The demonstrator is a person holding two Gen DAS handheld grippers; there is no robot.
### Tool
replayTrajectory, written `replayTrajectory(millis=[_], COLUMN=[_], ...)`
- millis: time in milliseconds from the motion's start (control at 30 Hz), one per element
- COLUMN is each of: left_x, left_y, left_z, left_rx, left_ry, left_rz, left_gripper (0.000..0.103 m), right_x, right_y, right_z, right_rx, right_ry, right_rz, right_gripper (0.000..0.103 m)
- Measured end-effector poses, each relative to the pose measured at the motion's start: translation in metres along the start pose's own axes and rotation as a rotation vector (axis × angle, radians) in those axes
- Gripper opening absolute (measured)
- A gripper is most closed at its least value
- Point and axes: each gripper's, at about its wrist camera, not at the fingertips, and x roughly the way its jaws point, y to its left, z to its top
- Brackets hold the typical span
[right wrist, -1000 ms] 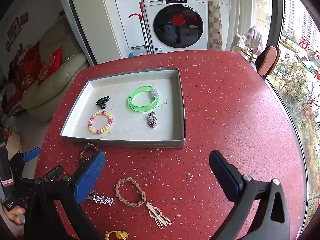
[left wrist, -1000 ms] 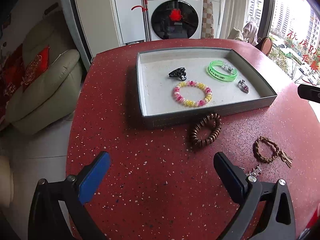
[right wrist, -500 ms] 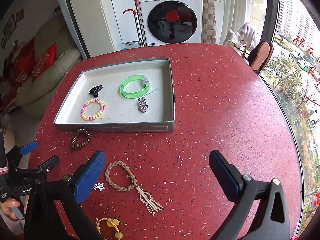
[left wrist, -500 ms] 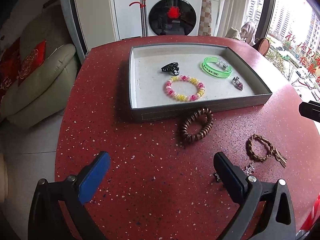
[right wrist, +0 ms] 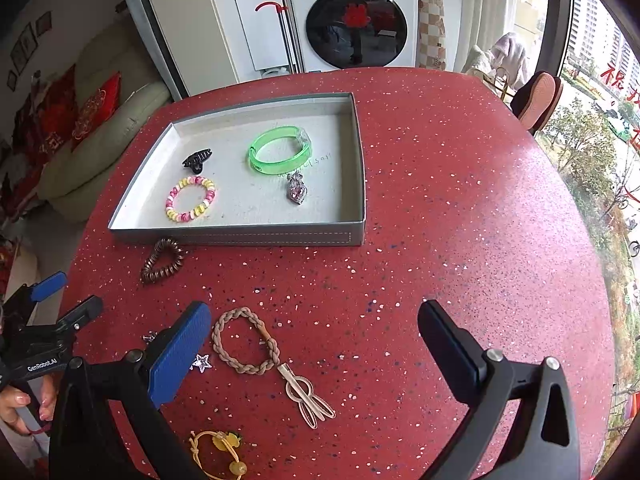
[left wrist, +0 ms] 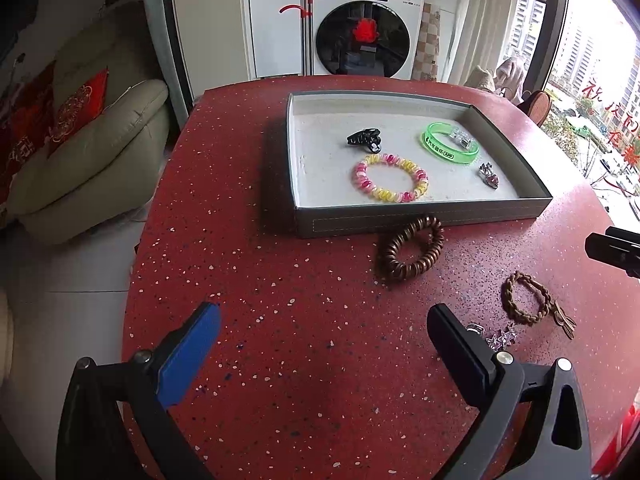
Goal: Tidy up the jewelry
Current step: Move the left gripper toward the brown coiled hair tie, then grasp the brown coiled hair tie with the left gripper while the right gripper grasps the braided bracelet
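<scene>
"Panasonic" washer point(right wrist: 352, 16), "GenRobot.AI" left tool point(right wrist: 60, 300)

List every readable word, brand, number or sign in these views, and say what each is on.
"Panasonic": washing machine front panel, small but legible.
"GenRobot.AI": body of the left gripper, seen from the right wrist view.
"APP": end of the print on the green bracelet; its other characters are too blurred.
Red characters on the window: unreadable.
Washer display digits: too small.
</scene>
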Motion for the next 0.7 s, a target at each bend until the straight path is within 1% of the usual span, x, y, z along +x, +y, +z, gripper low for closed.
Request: replayTrajectory(millis=[167, 267, 367, 467, 533, 600, 700], left_x=[0.014, 0.024, 0.034, 0.045, 0.050, 0.056, 0.061], left_y=[-0.006, -0.011, -0.016, -0.019, -0.020, -0.020, -0.019], left_z=[0.002, 0.007, 0.012, 0.015, 0.017, 0.018, 0.018], left_rx=[-0.003, -0.023, -0.032, -0.038, -0.048, -0.058, -0.077], left_ry=[0.026, 0.040, 0.041, 0.059, 0.062, 0.071, 0.075], left_rz=[-0.013, -0.038, -0.048, -0.049, -0.056, -0.064, -0.070], left_gripper=[0.103, 0.103, 0.103, 0.103, 0.103, 0.100, 0.100], right_x=[0.016, 0.024, 0.030, 0.035, 0.038, 0.040, 0.045], right_y=[0.009, 0.012, 0.014, 0.012, 0.011, 0.010, 0.010], right_z=[-0.007, -0.011, -0.014, -0.017, -0.018, -0.019, -0.019], right_rx=[-0.038, -0.057, -0.081, -0.082, -0.085, -0.091, -0.094], right_ry=[0.044, 0.067, 0.087, 0.107, 0.116, 0.123, 0.137], right_rz=[-0.004, -0.004, -0.023, -0.016, -0.011, -0.018, -0.013], right_gripper=[0.103, 0.102, 0.096, 0.091, 0.085, 0.081, 0.076])
